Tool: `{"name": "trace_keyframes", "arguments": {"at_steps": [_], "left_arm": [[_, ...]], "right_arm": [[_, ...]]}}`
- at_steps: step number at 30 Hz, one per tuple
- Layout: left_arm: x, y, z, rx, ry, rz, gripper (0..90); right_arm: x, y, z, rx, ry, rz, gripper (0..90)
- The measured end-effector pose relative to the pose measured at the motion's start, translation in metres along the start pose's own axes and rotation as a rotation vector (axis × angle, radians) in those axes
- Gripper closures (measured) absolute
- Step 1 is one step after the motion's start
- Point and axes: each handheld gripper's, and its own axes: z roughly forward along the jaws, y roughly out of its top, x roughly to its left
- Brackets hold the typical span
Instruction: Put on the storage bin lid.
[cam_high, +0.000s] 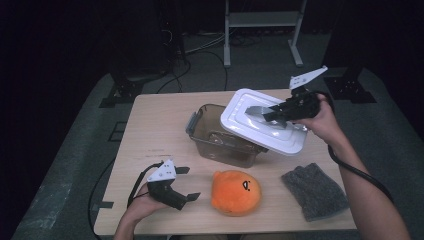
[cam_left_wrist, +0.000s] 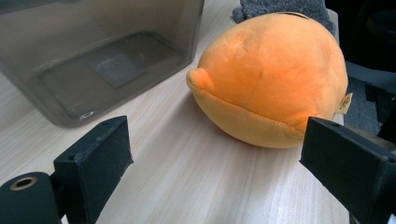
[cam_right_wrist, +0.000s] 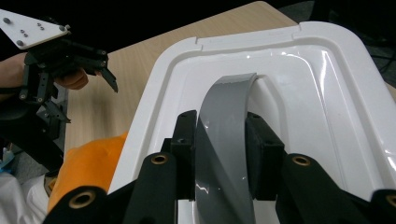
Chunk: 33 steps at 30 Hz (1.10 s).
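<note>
The white lid (cam_high: 262, 120) is held tilted above the clear container (cam_high: 220, 137) by its grey handle (cam_right_wrist: 224, 140), pinched in the right gripper (cam_high: 272, 116), while the orange plush (cam_high: 235, 192) is left on the table before the spread, empty left gripper (cam_high: 187, 184).

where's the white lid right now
In the high view the white lid is right of centre, tilted over the clear container, held by its grey handle in the right gripper.

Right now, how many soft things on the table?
2. An orange plush toy sits near the front edge, between the open left tongs and a grey knit cloth lying to its right. Nothing soft shows inside the clear container.
</note>
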Motion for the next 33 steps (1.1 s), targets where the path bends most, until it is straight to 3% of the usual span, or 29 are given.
{"name": "trace_keyframes", "arguments": {"at_steps": [16,25,33], "left_arm": [[0.0,0.001,0.001,-0.008,0.0,0.001,7.8],[-0.001,0.001,0.002,-0.005,0.004,0.0,7.8],[0.001,0.001,-0.001,-0.005,0.016,-0.001,7.8]], "right_arm": [[0.014,-0.064,-0.079,-0.044,-0.114,0.088,67.4],[0.02,-0.099,-0.099,-0.045,-0.145,0.145,67.4],[0.02,-0.126,-0.105,-0.052,-0.157,0.187,67.4]]}}
